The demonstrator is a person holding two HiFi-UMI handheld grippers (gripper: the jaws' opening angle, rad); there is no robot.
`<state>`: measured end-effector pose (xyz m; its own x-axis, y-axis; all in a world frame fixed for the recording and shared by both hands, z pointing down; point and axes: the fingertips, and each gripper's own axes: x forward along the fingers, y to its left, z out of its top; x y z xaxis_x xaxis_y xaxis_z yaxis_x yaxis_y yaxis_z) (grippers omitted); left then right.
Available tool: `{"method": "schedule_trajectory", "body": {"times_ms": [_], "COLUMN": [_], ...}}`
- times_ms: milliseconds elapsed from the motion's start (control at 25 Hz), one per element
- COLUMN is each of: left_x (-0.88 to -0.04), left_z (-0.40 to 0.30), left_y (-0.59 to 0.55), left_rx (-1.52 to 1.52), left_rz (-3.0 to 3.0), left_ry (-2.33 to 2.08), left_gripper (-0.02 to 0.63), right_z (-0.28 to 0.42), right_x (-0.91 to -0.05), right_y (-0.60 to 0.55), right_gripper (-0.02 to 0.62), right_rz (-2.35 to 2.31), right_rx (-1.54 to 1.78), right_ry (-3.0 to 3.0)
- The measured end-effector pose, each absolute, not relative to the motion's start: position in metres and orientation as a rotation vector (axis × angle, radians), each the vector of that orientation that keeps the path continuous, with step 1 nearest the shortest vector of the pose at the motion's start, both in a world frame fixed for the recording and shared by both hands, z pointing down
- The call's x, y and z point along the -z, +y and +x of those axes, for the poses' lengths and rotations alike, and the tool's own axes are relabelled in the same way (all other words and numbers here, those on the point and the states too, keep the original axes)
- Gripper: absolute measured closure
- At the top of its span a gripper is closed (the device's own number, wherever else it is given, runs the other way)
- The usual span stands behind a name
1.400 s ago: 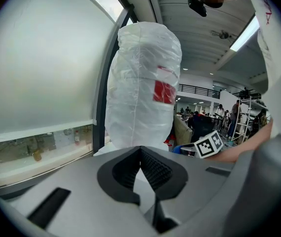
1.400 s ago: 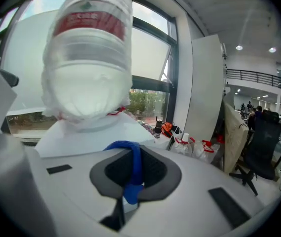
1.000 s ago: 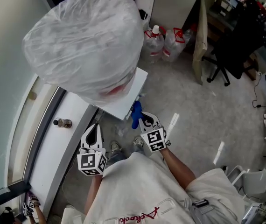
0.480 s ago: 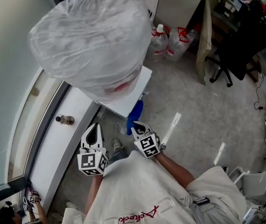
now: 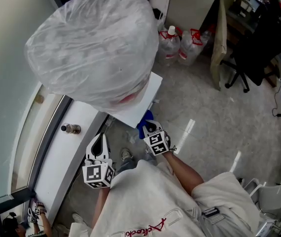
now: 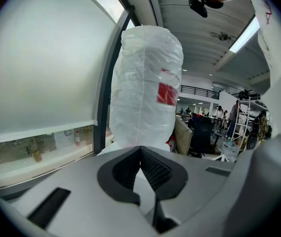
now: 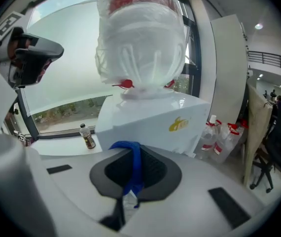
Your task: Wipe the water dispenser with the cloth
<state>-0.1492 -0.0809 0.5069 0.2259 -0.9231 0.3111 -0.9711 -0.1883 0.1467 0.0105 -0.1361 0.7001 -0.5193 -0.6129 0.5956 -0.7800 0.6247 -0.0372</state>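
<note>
The water dispenser's white body (image 5: 139, 102) carries a big bottle wrapped in a white plastic bag (image 5: 93, 43). My right gripper (image 5: 149, 128) is shut on a blue cloth (image 5: 144, 118) just below the dispenser's front corner; whether the cloth touches it I cannot tell. In the right gripper view the cloth (image 7: 134, 162) hangs pinched between the jaws of the right gripper (image 7: 133, 154), with the dispenser (image 7: 155, 120) close ahead. My left gripper (image 5: 99, 137) hangs lower left beside the sill, shut and holding nothing. The left gripper (image 6: 140, 151) faces the bagged bottle (image 6: 145, 88).
A white window sill (image 5: 56, 154) runs along the left with a small brown bottle (image 5: 69, 129) on it. Plastic water jugs (image 5: 172, 46) stand on the floor behind the dispenser. A beige panel (image 5: 222, 38) and a black office chair (image 5: 251, 46) are at the right.
My right gripper with the blue cloth has shifted up closer under the dispenser's front corner. The left gripper has stayed in place.
</note>
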Motion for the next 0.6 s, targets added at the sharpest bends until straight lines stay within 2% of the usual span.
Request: {"method": "schedule_trajectory", "body": {"times_ms": [600], "left_x": [-0.512], "left_z": [-0.138], "left_y": [-0.102], "left_rx": [-0.249], "left_rz": [2.14], "left_ry": [-1.81], "left_gripper": [0.595], "right_z": [0.099], "right_x": [-0.686], "right_y": [-0.283], "right_gripper": [0.572], "right_rz": [1.35], "right_rx": [-0.316], "right_ry": [-2.238]}}
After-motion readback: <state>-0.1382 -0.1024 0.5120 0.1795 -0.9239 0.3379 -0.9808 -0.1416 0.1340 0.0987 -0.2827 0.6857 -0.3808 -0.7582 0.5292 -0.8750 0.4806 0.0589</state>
